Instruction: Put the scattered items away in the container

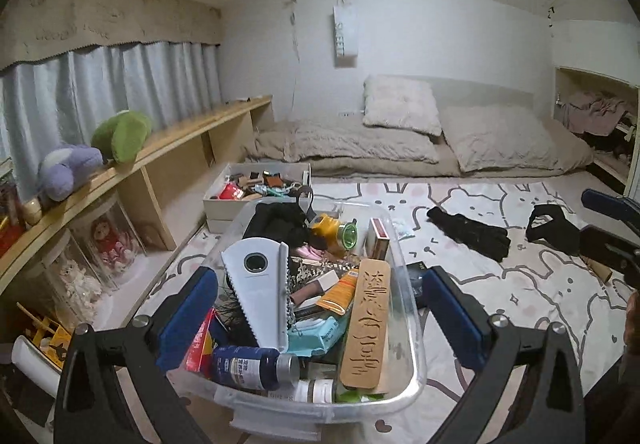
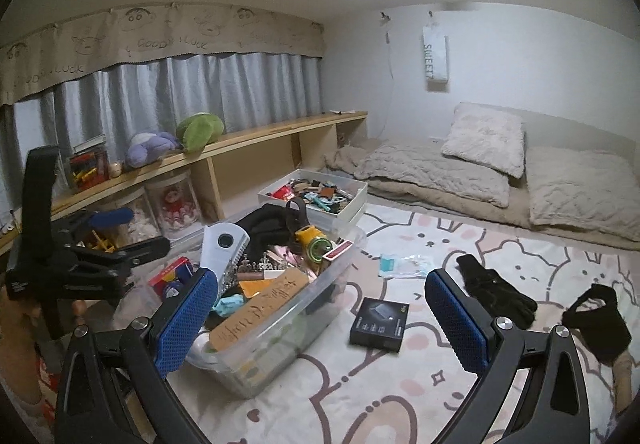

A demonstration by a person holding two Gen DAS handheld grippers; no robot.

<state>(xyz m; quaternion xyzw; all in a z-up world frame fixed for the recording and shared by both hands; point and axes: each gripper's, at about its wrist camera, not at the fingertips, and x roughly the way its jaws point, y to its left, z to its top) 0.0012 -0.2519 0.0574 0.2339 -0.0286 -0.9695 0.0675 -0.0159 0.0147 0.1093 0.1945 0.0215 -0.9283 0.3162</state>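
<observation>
I note a low wooden shelf (image 2: 256, 136) along the left wall beneath grey curtains (image 2: 200, 92). A green plush (image 2: 200, 130) and a purple plush (image 2: 150, 148) rest on top of it, side by side. Beige bedding (image 1: 360, 144) with two pillows (image 1: 400, 104) lies at the far wall. A white banner (image 2: 435, 58) hangs on the wall above the bedding.

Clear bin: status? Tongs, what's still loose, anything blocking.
Left tongs open, empty, over clear bin. Right tongs open, empty, facing black box on rug. Black gloves, black strap, plastic packet still loose. Nothing blocking.
</observation>
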